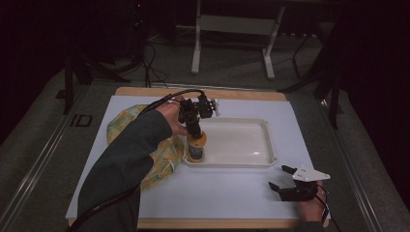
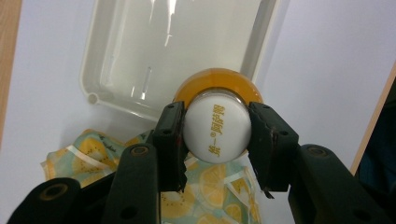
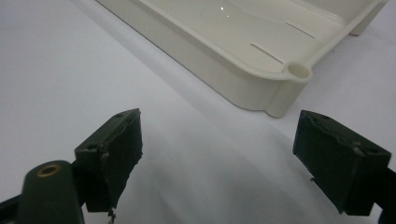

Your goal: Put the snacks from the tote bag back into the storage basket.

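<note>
A jar (image 1: 197,147) with an orange band and a white cap (image 2: 215,128) printed with gold characters stands upright at the near left corner of a white tray (image 1: 251,140). My left gripper (image 1: 195,131) points down onto it, shut on the white cap, one pad (image 2: 170,135) on each side. The tray's rim (image 2: 140,109) lies just behind the jar in the left gripper view. My right gripper (image 1: 280,178) rests low over the white mat near the front right, open, with nothing between its pads (image 3: 114,149). The tray's corner (image 3: 289,77) lies ahead of it.
A yellow cloth (image 1: 162,154) with a lemon print lies crumpled left of the tray, partly under my left forearm; the cloth (image 2: 210,186) also spreads below the jar. A white mat (image 1: 232,188) covers the wooden table. Table legs and cables stand in the dark behind.
</note>
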Action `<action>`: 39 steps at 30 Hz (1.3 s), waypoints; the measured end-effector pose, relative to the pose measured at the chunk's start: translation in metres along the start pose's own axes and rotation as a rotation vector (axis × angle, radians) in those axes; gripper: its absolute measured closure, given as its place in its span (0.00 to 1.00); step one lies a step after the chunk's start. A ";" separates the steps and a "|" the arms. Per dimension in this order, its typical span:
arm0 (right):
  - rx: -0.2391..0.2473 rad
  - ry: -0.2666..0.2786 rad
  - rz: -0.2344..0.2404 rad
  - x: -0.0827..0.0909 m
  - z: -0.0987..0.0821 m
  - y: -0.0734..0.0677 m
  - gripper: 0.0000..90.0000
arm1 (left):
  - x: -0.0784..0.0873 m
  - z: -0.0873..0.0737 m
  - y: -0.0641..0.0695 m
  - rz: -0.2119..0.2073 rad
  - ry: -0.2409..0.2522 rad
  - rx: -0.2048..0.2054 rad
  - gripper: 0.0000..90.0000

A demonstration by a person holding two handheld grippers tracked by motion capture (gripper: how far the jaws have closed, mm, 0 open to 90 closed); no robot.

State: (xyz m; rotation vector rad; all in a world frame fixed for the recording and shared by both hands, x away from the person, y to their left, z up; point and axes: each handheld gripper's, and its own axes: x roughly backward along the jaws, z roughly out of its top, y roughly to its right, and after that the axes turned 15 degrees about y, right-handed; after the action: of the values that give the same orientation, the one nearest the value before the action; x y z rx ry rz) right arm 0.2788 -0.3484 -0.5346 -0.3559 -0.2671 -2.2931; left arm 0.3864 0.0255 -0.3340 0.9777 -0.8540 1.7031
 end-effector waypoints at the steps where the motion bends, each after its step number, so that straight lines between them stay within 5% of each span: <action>1: -0.001 -0.001 0.000 0.000 0.000 0.000 0.17 | -0.001 0.000 0.000 -0.001 -0.004 -0.001 0.66; 21: -0.008 -0.002 0.000 0.000 0.000 0.000 0.17 | -0.018 -0.004 -0.001 -0.007 -0.071 0.002 0.66; 39: -0.006 -0.004 0.001 0.000 0.000 0.000 0.17 | -0.015 -0.006 0.003 -0.017 0.001 -0.013 0.56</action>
State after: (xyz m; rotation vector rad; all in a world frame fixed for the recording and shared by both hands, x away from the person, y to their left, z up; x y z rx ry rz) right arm 0.2791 -0.3482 -0.5347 -0.3638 -0.2623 -2.2929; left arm 0.3860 0.0238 -0.3501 0.9732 -0.8528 1.6810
